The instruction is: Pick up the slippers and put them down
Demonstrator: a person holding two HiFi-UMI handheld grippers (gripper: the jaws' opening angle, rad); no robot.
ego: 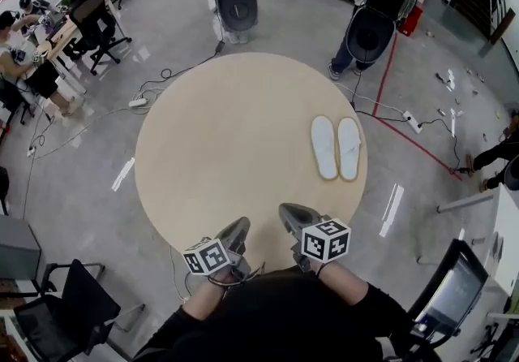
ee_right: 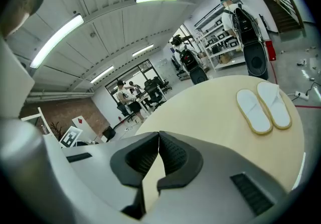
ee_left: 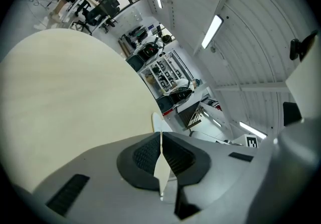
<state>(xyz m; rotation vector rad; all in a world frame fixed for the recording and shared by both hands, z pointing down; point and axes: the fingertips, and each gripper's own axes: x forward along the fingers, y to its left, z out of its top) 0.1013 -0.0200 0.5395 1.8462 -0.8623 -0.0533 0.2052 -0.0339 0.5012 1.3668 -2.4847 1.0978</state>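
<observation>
A round wooden table (ego: 211, 141) stands on an open workshop floor. At its near edge my left claw (ego: 237, 232) and right claw (ego: 293, 218) are both pressed together, empty. Farther off to the right the slippers (ego: 336, 148) lie side by side. I judge neither is being lifted now.

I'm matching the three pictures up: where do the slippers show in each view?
Head view: slippers side by side, right of centre.
Left gripper view: only a pale sliver just below centre, probably one slipper.
Right gripper view: upper right, both in full.
Shared landmark: the round table under them.
</observation>
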